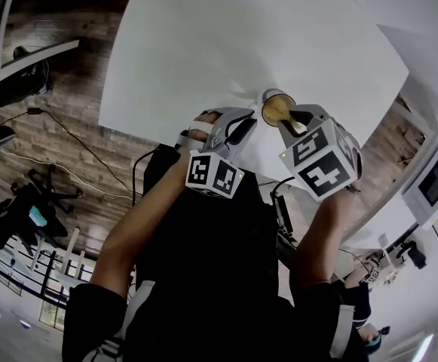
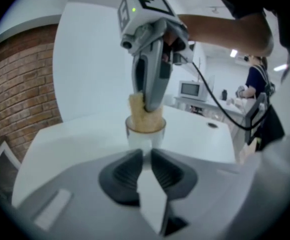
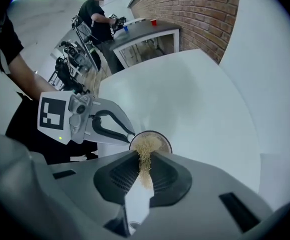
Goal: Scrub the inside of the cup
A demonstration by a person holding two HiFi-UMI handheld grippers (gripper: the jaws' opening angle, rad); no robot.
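Mid-scrub: tan fibrous wad (image 3: 145, 145) inside the small clear cup (image 2: 145, 136).
Your right gripper (image 3: 145, 159) pinches the wad, left gripper (image 2: 145, 153) the cup's wall; next, likely, swirl it round.

Head view: cup (image 1: 271, 93) body hidden behind right gripper (image 1: 292, 121); only rim + scrubber (image 1: 277, 110) top show. Left gripper view: cup base behind left gripper (image 2: 145, 154) jaws, which are blurred; scrubber's lower end down in cup, unseen. Right gripper view: cup wall hidden by jaws. Bkgd people (image 3: 99, 15) too small for detail.
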